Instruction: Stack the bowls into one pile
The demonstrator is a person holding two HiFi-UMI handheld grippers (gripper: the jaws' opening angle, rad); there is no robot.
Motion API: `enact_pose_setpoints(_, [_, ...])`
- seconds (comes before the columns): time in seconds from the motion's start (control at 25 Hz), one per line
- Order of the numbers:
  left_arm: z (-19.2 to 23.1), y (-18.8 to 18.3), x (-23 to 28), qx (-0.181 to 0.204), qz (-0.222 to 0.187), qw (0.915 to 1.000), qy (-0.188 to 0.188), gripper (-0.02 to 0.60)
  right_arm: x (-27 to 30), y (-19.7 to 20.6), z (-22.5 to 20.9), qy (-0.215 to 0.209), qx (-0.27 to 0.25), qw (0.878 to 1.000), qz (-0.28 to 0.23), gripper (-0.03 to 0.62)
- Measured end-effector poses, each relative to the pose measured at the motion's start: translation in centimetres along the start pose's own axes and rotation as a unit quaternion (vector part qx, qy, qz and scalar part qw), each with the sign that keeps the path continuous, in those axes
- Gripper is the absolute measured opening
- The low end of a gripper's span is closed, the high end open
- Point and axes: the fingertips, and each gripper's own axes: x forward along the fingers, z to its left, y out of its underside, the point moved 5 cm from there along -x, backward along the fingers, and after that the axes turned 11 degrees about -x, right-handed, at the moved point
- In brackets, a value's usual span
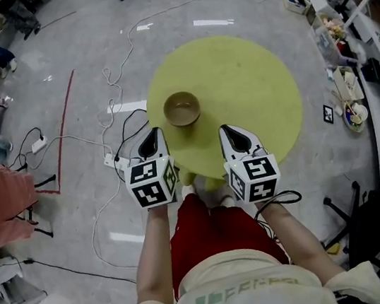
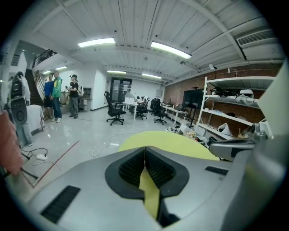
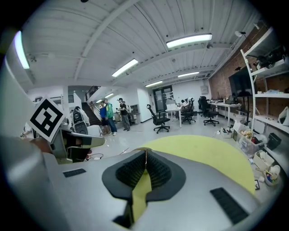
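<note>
Held left gripper (image 1: 152,136) and right gripper (image 1: 230,133) over near edge of round yellow surface (image 1: 256,94), fingers (image 2: 130,169) pressed together, empty. Saw brown bowl (image 1: 182,108) upright on surface, just beyond left gripper.

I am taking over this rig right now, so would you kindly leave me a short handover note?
The left claw is shut and empty, at the near edge of the yellow round table.
The right claw is the same, beside it.
One brown bowl stands on the table ahead of the left claw; whether others nest inside cannot be told.
No loose bowl shows, so stacking looks done; check before moving off.
</note>
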Motion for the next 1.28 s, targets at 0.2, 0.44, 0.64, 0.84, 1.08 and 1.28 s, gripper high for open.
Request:
enact_pose_setpoints(0.2, [-0.4, 0.3, -2.2, -0.002, -0.008, 1.0000, 0.002, 0.025, -1.8, -0.5, 0.4, -0.002, -0.011, 1.000, -0.013, 0.037])
enact_pose_setpoints(0.44, [-1.4, 0.9, -4.6, 0.002, -0.018, 0.9998, 0.004, 0.025, -3.9, -1.1, 0.8, -0.007, -0.016, 0.999, -0.032, 0.037])
enact_pose_setpoints(0.64, [-2.2, 1.4, -6.2, 0.012, -0.024, 0.9996, 0.005, 0.025, -5.1, -1.1, 1.3, -0.011, -0.022, 0.999, -0.042, 0.036])
enact_pose_setpoints(0.84, [-3.0, 1.2, -7.3, 0.025, -0.031, 0.9992, 0.008, 0.025, -6.2, -1.8, 1.6, -0.015, -0.027, 0.998, -0.055, 0.035])
enact_pose_setpoints(1.08, [-4.9, 2.1, -8.5, 0.023, -0.038, 0.9990, 0.003, 0.025, -8.4, -1.7, 0.9, -0.026, -0.030, 0.997, -0.073, 0.035])
enact_pose_setpoints(1.28, [-5.5, 3.0, -9.2, 0.018, -0.040, 0.9990, 0.002, 0.025, -8.9, -1.0, 1.3, -0.039, -0.034, 0.996, -0.074, 0.035])
